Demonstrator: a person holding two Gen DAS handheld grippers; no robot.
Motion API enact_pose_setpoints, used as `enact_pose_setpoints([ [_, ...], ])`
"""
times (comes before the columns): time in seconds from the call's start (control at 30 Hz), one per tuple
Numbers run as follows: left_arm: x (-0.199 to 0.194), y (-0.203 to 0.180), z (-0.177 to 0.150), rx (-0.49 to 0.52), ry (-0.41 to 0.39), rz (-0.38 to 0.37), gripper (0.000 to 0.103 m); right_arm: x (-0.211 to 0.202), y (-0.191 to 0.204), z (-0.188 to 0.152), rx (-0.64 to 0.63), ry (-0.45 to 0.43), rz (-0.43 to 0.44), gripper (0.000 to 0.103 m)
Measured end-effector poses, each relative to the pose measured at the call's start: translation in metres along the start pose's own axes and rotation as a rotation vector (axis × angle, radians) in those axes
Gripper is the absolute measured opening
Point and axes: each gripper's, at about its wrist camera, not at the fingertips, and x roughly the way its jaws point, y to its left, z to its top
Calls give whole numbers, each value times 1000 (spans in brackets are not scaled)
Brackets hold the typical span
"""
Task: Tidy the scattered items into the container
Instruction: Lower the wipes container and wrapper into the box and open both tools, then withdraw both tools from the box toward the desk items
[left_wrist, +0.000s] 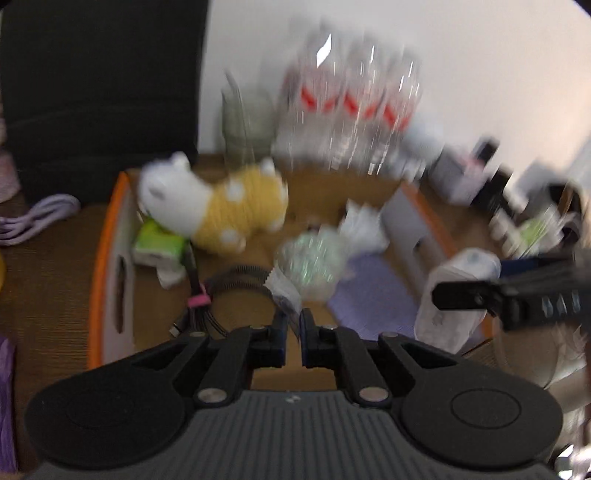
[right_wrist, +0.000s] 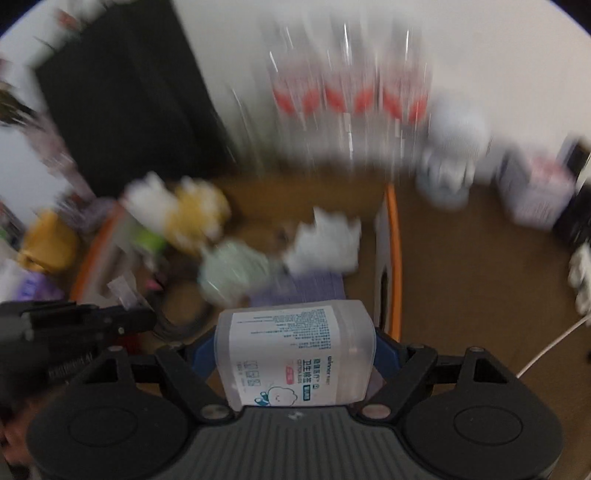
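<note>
My left gripper (left_wrist: 293, 325) is shut on a small clear packet (left_wrist: 282, 291) that sticks up from its tips, above the container (left_wrist: 98, 266), an orange-rimmed white-walled box. My right gripper (right_wrist: 295, 350) is shut on a translucent cotton swab box (right_wrist: 288, 332) with a printed label, held over the container's right rim (right_wrist: 395, 258). Inside lie a white and yellow plush toy (left_wrist: 214, 206), a green tissue pack (left_wrist: 157, 245), a black cable (left_wrist: 229, 291) with a pink tie, a shiny green bundle (left_wrist: 314, 258), crumpled white tissue (left_wrist: 364, 225) and a purple cloth (left_wrist: 369, 299). Both views are motion-blurred.
Water bottles with red labels (left_wrist: 354, 107) and a glass jar (left_wrist: 247, 118) stand behind the container. A black panel (left_wrist: 99, 81) fills the back left. A purple cable (left_wrist: 37, 218) lies left of it. A white rounded device (right_wrist: 450, 147) and small boxes (right_wrist: 539, 192) sit to the right.
</note>
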Motion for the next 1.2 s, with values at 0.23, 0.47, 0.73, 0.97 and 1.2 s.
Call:
enact_pose_setpoints([
  [0.23,45,0,-12,-3,103,-15,42,74,21,4,13,222,-121,83],
  [0.47,-29,25,0,-53,-2,52,69,22,19,16,71,131,-72,83],
  [0.73,-99,24,-14,-133,-155,200,97,-48,26,-26,90,-30,-14,85],
  [0.97,-119,-11,-122,-43,-695,365,101,-80,59,-153,-45,-698,-123,85],
  [1.2,-137,-15,-196,-93,-757,322,102,-78,61,-242,-75,-855,-167,86],
])
